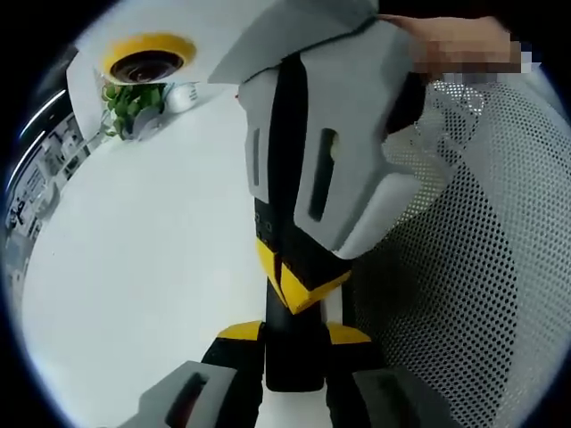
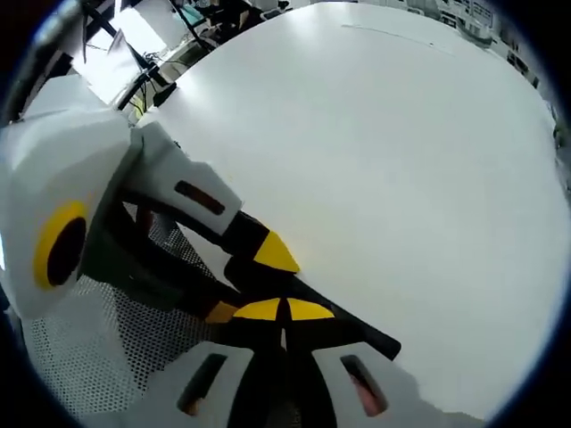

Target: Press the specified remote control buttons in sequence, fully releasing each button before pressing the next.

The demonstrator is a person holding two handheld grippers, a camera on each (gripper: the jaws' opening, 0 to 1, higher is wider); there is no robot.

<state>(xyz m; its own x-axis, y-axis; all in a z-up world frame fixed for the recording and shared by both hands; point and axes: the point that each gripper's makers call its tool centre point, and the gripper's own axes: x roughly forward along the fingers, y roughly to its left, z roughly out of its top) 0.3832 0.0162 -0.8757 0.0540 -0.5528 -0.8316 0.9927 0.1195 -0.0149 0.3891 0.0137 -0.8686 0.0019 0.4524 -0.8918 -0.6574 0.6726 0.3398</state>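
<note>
— What sits at the far left of the left gripper view?

— A small green leafy plant in the upper left, at the far edge of the plain white table.

— And in the middle?

— The slim black remote control runs up from the bottom centre. The left gripper has its grey jaws with yellow tips closed against the remote's two sides, so it holds it. No buttons can be made out.

— The other tongs?

— The right gripper comes down from the upper right. Its yellow tips are pinched together into one point resting on the remote, just above the left gripper's tips. A person's hand shows behind it at the top right.

— Further right?

— White perforated mesh covers the right side.

— Now the right gripper view?

— The left gripper reaches in from the left, clamped on the remote. The mesh lies in the lower left. At bottom centre the right gripper has its tips drawn together with only a thin line between them, grasping nothing, touching the remote, whose free end juts out to the right. The table spreads across the right and top.
</note>
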